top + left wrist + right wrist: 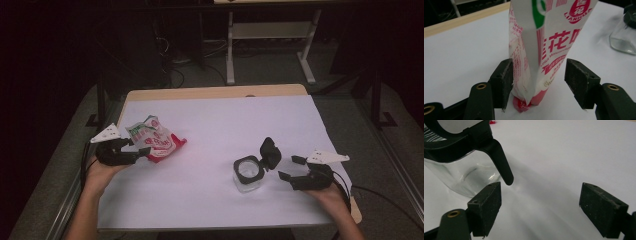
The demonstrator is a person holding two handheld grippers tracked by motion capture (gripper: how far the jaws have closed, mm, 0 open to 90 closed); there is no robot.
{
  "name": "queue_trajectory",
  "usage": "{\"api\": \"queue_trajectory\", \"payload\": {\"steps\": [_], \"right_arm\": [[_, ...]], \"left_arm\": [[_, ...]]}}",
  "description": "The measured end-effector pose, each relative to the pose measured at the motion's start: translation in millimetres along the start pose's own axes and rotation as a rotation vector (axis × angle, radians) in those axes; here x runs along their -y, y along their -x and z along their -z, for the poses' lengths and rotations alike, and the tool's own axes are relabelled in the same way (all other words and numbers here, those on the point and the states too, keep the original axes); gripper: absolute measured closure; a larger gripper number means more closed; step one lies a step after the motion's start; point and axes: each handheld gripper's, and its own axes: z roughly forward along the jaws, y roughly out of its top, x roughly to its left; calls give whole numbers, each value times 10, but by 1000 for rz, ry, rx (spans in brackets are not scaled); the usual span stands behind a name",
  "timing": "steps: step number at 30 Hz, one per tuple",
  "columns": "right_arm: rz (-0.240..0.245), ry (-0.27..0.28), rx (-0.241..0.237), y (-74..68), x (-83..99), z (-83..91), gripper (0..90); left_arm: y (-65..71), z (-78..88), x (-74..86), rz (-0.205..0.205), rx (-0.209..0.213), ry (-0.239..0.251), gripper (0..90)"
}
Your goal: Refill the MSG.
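The white-and-red packet lay on the left part of the bench, its sealed red end sitting between the jaws of the left gripper. Those jaws stood parted: one pad was against or just beside the packet's folded edge, the other clear of it with bench showing in the gap, so the packet was released rather than clenched. It looked light and soft — a thin printed film, crumpled in the high view, likely to buckle and slide if taken by its puffy middle. The flat seam at the end, or a pinched fold near it, seemed the better place to take hold.

The glass jar with its black flip lid open stood well apart, toward the right. It was hard, smooth and breakable, and probably slippery on its walls. The right gripper rested just beside it, jaws wide and grasping nothing.
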Motion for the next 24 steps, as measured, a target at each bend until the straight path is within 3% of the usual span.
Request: {"api": "queue_trajectory", "payload": {"steps": [12,24], "right_arm": [[-3,-5,0,1,7,3,176],[1,-9,1,-11,11,2,176]], "left_arm": [[-63,-221,32,6,6,16,437],[-68,-222,74,0,17,56,655]]}}
